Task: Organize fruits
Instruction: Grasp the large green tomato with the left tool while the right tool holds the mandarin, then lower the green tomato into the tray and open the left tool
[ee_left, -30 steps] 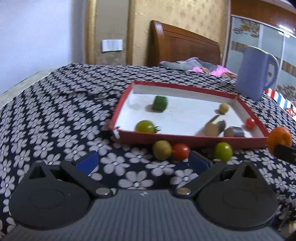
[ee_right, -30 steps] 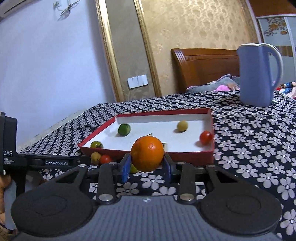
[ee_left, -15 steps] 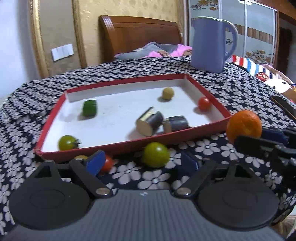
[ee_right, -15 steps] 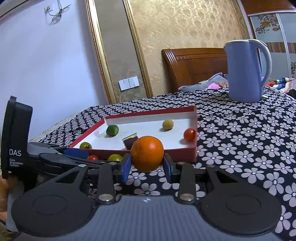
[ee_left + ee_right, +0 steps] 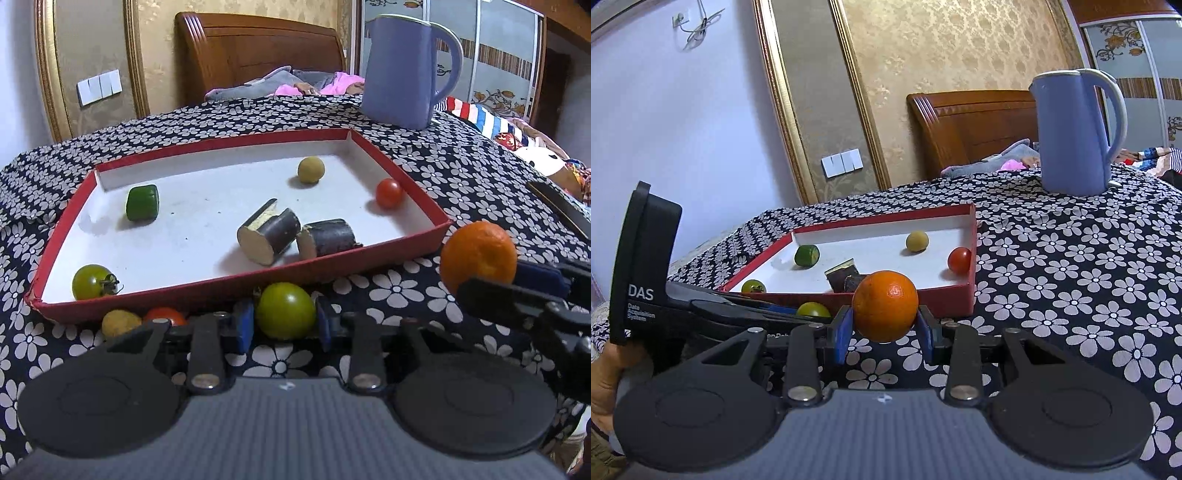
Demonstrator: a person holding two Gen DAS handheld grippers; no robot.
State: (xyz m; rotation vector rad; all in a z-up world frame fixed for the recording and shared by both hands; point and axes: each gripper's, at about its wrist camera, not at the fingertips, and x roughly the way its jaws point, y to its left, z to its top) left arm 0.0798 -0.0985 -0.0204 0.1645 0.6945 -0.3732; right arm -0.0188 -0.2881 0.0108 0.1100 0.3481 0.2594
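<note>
Fruits are partly sorted: the red tray [image 5: 402, 242] on the flowered cloth [image 5: 461, 166] already contains a green piece [image 5: 142, 202], a yellow ball [image 5: 311, 169], a red tomato [image 5: 389, 192], a small green tomato [image 5: 92, 282] and two dark cut pieces [image 5: 295, 236]. Outside, just beside the tray's near wall, lie a yellowish fruit [image 5: 120, 322], another red tomato [image 5: 164, 315] and a bigger green tomato [image 5: 285, 310].

The left gripper [image 5: 284, 325] has its blue pads on both sides of this bigger green tomato. They are very near or touching it, and I cannot tell if they press it already; the fruit seems to rest on the cloth. The right gripper [image 5: 884, 330] is clenched on an orange [image 5: 885, 306], held in the air in front of the tray's near right corner.

In my judgement, the step in hand is the picking of loose fruits, one for each gripper. Next, the left one needs to finish its squeeze gently, because a tomato is soft, then lift over the wall. The right one needs to carry the orange above the tray and release it low on a free white place, so that it does not roll. The kettle [image 5: 1071, 133] stands well apart and should not disturb.
</note>
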